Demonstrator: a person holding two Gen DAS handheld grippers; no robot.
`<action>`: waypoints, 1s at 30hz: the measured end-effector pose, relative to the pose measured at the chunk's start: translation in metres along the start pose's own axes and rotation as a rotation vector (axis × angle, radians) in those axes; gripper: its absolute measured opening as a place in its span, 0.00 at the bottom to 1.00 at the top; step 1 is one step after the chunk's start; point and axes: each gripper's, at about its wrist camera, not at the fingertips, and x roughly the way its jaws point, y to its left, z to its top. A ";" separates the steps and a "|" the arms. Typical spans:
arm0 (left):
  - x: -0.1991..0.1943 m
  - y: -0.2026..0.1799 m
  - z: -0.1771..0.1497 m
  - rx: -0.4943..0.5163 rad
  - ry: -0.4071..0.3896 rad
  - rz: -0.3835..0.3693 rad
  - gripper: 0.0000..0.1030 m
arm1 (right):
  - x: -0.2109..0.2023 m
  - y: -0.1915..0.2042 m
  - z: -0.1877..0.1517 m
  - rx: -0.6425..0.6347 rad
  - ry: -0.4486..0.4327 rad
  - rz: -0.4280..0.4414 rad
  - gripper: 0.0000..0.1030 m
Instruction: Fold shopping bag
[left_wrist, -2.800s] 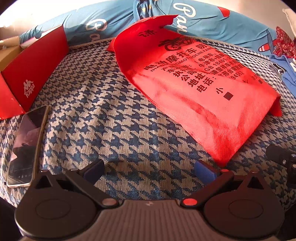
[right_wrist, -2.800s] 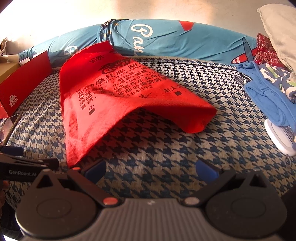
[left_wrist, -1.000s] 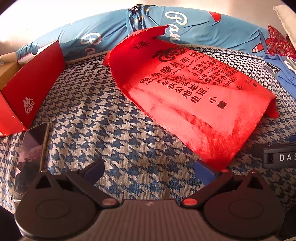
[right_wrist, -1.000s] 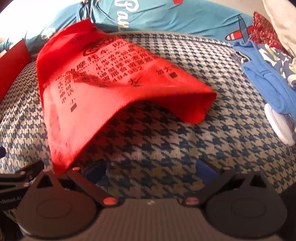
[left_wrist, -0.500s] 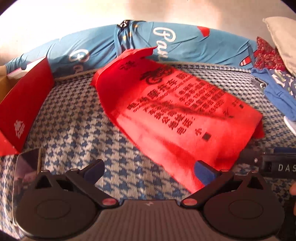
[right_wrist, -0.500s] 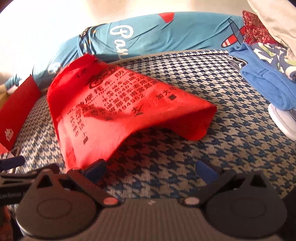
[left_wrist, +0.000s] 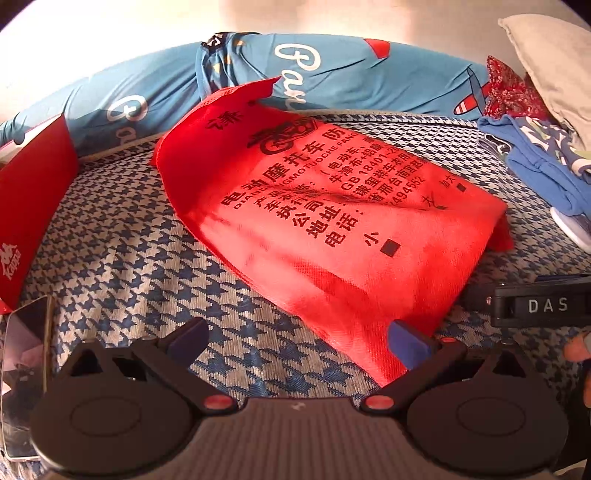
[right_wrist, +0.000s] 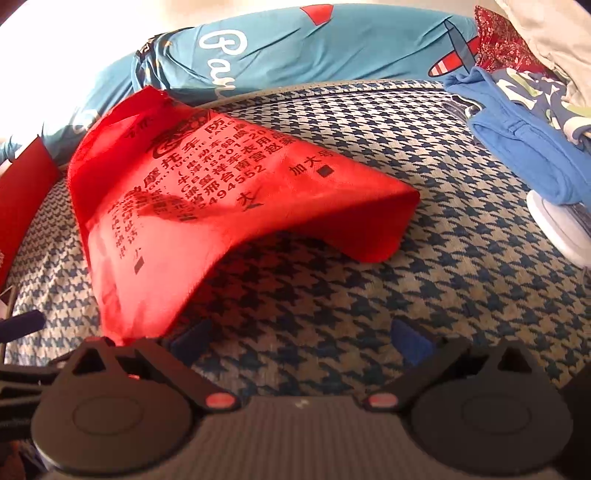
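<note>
Bag (left_wrist: 332, 229) corner lies just by the left gripper (left_wrist: 299, 341), whose jaws gape wide with nothing held; the right gripper (right_wrist: 299, 339), equally wide and holding nothing, sits by the bag's near edge. Outward, the bag sprawls rumpled on the bed (left_wrist: 122, 254), one side humped, far end against a pillow (left_wrist: 351, 74). No neat fold shows; flattening and folding look outstanding.

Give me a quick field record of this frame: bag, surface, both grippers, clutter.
bag: red shopping bag, black print up, spread out, not folded, right part humped
surface: houndstooth cover
left gripper: open, near corner of the bag by its right finger
right gripper: open, bag's near corner by its left finger
clutter: phone, red box, blue clothes, blue pillow
</note>
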 end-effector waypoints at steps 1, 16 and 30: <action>-0.001 0.001 0.000 -0.003 -0.002 0.000 1.00 | 0.001 -0.001 0.000 0.006 0.004 0.017 1.00; -0.002 0.022 0.006 -0.142 0.010 0.015 1.00 | -0.035 0.016 0.017 -0.132 -0.133 -0.056 1.00; -0.005 0.027 0.019 -0.145 0.002 0.019 1.00 | -0.063 0.011 0.039 -0.182 -0.045 0.043 1.00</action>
